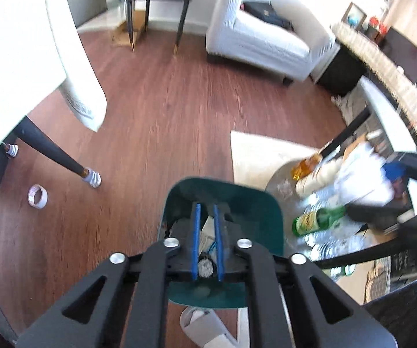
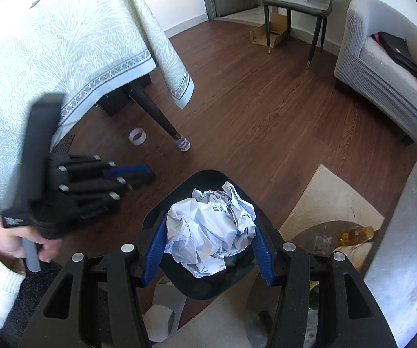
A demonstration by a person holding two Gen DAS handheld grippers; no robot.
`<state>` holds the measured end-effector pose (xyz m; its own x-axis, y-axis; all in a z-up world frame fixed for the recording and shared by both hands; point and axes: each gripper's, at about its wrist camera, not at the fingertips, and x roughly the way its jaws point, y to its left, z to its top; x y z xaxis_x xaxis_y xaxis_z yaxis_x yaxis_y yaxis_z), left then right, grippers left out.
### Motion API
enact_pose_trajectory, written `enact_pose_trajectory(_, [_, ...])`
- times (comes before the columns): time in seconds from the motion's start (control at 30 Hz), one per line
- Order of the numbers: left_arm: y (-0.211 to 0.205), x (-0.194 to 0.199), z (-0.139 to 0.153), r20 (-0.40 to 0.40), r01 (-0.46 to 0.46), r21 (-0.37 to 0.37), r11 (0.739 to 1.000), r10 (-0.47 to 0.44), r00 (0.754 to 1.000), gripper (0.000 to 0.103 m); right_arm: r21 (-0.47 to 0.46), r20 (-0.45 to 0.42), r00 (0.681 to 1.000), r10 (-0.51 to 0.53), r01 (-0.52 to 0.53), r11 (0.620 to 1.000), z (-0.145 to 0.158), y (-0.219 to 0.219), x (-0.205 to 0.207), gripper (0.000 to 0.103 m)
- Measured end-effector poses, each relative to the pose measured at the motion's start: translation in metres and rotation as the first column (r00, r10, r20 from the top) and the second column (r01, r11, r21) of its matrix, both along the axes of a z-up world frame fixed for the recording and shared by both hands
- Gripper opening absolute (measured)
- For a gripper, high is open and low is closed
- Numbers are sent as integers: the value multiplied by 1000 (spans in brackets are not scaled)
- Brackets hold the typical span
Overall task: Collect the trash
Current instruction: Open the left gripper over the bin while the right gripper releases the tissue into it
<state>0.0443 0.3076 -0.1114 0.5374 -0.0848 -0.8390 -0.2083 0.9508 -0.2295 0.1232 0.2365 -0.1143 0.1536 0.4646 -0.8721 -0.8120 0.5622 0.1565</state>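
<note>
Right gripper (image 2: pixel 208 232) clamping crumpled paper (image 2: pixel 211 232) over bin rim (image 2: pixel 208 174), bare floor (image 2: pixel 251 101) beyond

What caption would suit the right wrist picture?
Right tongs grip crumpled paper above a dark bin, left tongs nearby.

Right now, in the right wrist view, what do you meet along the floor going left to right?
Left gripper → tape roll → sock-wrapped table leg → dark bin with the crumpled paper held above it → cream rug → amber bottle.
</note>
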Motion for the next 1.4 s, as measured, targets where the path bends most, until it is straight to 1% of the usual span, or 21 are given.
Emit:
enact_pose_trajectory(0.17, [-3, -6, 25, 66, 0, 0, 1000, 0, 998, 5, -69, -24, 1000, 17, -19, 997, -29, 16, -7, 55])
enact_pose_trajectory(0.27, [-11, -6, 32, 87, 15, 7, 1000, -15, 996, 4, -107, -44, 999, 29, -34, 994, -48, 25, -11, 55])
enact_pose_trajectory(0.4, [-11, -9, 39, 113, 14, 7, 1000, -15, 993, 2, -169, -73, 997, 36, -48, 984, -82, 33, -15, 55])
enact_pose_trajectory(0.6, [-19, -18, 57, 181, 13, 9, 1000, -15, 983, 2, -248, -105, 994, 29, -55, 967, -126, 38, -21, 55])
enact_pose_trajectory(0.7, [-26, -19, 62, 193, 21, 16, 1000, -24, 981, 2, -276, -121, 992, 22, -55, 960, -144, 36, -22, 56])
enact_pose_trajectory(0.73, [-30, -20, 66, 209, 32, 17, 999, -34, 977, 2, -288, -122, 992, 19, -54, 956, -151, 36, -24, 56])
enact_pose_trajectory(0.9, [-35, -19, 68, 219, 53, 14, 998, -55, 974, 2, -346, -130, 991, 21, -65, 936, -180, 39, -33, 57])
enact_pose_trajectory(0.93, [-36, -19, 69, 219, 57, 11, 998, -58, 974, 2, -353, -127, 992, 20, -64, 933, -184, 38, -34, 58])
enact_pose_trajectory(0.97, [-38, -19, 70, 222, 60, 10, 998, -60, 973, 2, -359, -124, 992, 15, -59, 931, -189, 37, -34, 61])
enact_pose_trajectory(1.0, [-39, -19, 71, 227, 62, 9, 998, -63, 972, 2, -365, -120, 993, 10, -54, 929, -193, 36, -34, 69])
enact_pose_trajectory(1.03, [-40, -20, 73, 236, 65, 7, 998, -65, 970, 2, -370, -118, 993, 8, -52, 928, -197, 35, -34, 71])
enact_pose_trajectory(1.13, [-42, -22, 78, 256, 75, 8, 997, -74, 964, 2, -389, -126, 992, 0, -49, 920, -207, 32, -33, 72])
enact_pose_trajectory(1.23, [-43, -26, 80, 267, 74, 9, 997, -74, 961, 2, -388, -124, 992, -10, -40, 921, -206, 30, -33, 72])
enact_pose_trajectory(1.33, [-44, -29, 83, 273, 62, 25, 998, -66, 960, 2, -365, -117, 993, -10, -34, 930, -197, 29, -35, 72])
enact_pose_trajectory(1.4, [-43, -33, 86, 283, 51, 23, 998, -55, 957, 2, -346, -111, 994, -10, -29, 938, -188, 28, -39, 72])
